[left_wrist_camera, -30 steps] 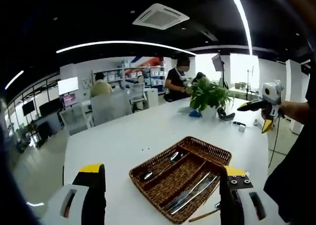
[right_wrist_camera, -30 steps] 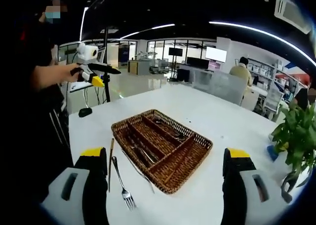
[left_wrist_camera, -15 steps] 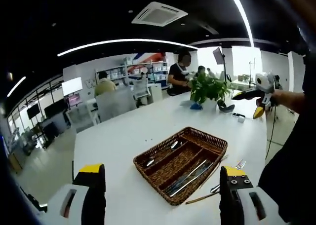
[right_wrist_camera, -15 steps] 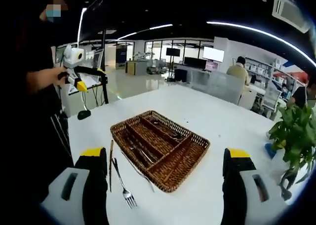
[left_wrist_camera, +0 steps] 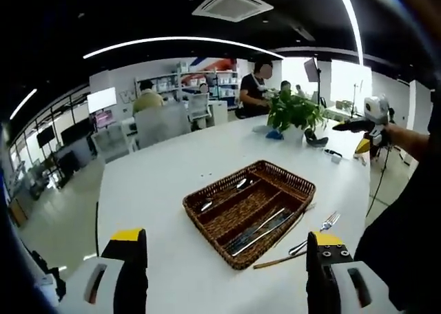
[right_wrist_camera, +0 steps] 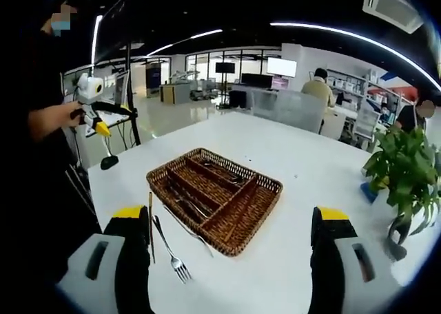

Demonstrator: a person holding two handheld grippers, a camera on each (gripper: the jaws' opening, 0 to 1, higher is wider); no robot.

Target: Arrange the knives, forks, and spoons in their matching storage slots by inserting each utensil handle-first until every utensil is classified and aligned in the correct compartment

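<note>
Starting with the left gripper view: our left gripper (left_wrist_camera: 220,273) has its jaws spread wide apart with nothing between them, hanging over the near edge of the white table (left_wrist_camera: 158,183). The wicker cutlery tray (left_wrist_camera: 250,211) sits in the middle of that table, turned at an angle to us. It has long compartments. A couple of utensils with rounded ends (left_wrist_camera: 224,195) lie in the far-left slot, and a bunch of long silver pieces that look like knives (left_wrist_camera: 258,230) lie in the slot nearest the right edge. Just outside the tray on its right side, a fork (left_wrist_camera: 315,231) lies on the table with its tines pointing away from us, and next to it a thin brownish stick-like utensil (left_wrist_camera: 279,260) we can't identify. The right gripper (left_wrist_camera: 365,131) shows up at the far right, held up in the air, well away from the tray; we can't tell from here how its jaws stand. There's a potted plant (left_wrist_camera: 293,114) at the far end of the table.

Right gripper view: our right gripper (right_wrist_camera: 231,269) is also wide open and holding nothing, above the table (right_wrist_camera: 303,183) on the near side of the tray (right_wrist_camera: 215,198). The fork (right_wrist_camera: 169,248) lies just beside the tray's near-left edge, tines toward us, with the brown stick (right_wrist_camera: 150,224) to its left and another thin silver utensil (right_wrist_camera: 187,229) right along the basket's rim. The left gripper (right_wrist_camera: 96,114) is off at the left, raised, in a hand. The plant (right_wrist_camera: 403,180) is at the right.
</note>
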